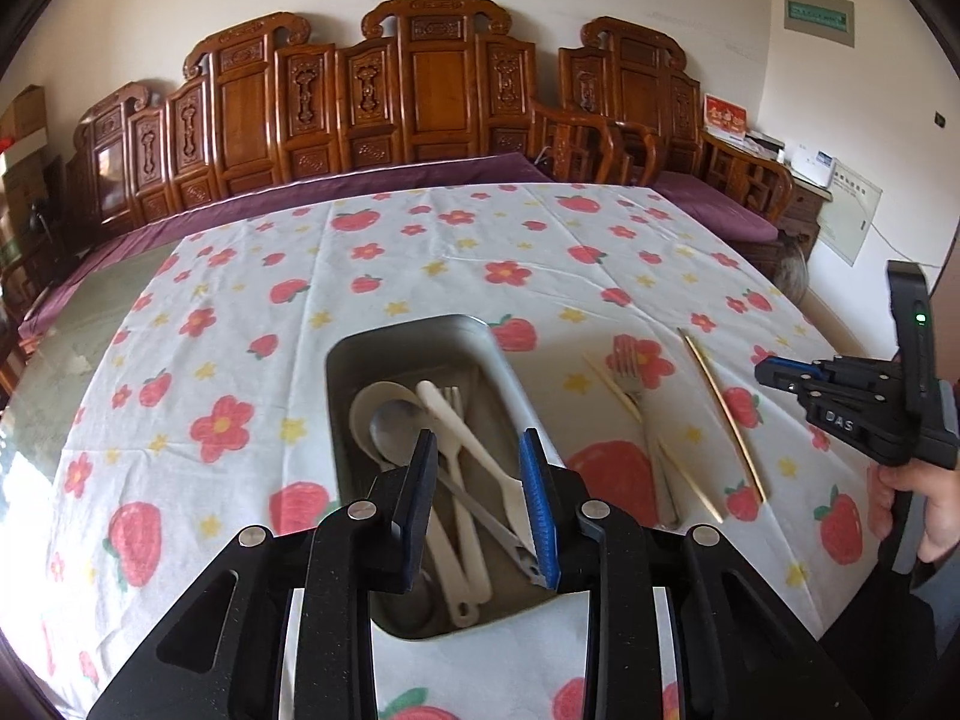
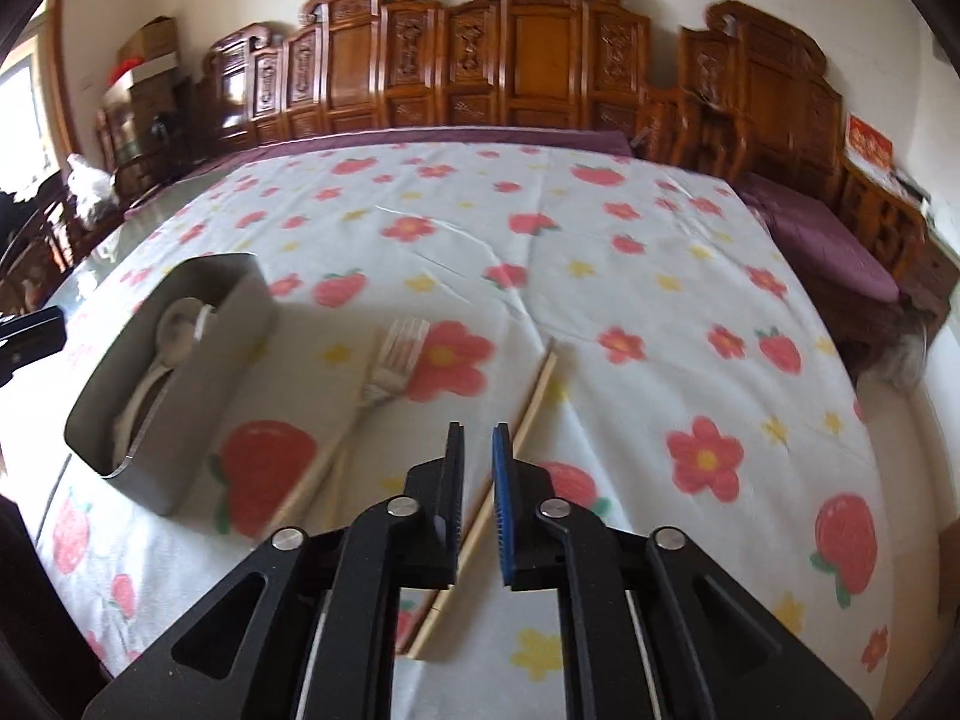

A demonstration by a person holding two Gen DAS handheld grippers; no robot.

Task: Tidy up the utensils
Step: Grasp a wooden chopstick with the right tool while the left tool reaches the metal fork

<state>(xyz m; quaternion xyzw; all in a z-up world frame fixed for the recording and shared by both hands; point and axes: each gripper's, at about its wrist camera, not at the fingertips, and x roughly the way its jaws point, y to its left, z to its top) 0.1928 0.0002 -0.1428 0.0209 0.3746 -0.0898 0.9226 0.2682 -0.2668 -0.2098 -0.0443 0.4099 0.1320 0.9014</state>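
Observation:
A grey metal tray (image 1: pixel 414 339) on the flowered tablecloth holds a metal spoon (image 1: pixel 393 420), white plastic utensils (image 1: pixel 474 450) and a metal knife. My left gripper (image 1: pixel 480 444) hovers open and empty over the tray. To the tray's right lie a metal fork (image 1: pixel 642 420) and two wooden chopsticks (image 1: pixel 723 414). In the right wrist view the tray (image 2: pixel 198 384), the fork (image 2: pixel 390 366) and a chopstick (image 2: pixel 534 396) show. My right gripper (image 2: pixel 478 435) is above that chopstick, jaws a narrow gap apart, holding nothing. It also shows in the left wrist view (image 1: pixel 774 369).
The table carries a white cloth with red flowers and strawberries (image 1: pixel 480 252). Carved wooden benches with purple cushions (image 1: pixel 420 90) line the far side. A person's hand (image 1: pixel 906 504) holds the right gripper at the table's right edge.

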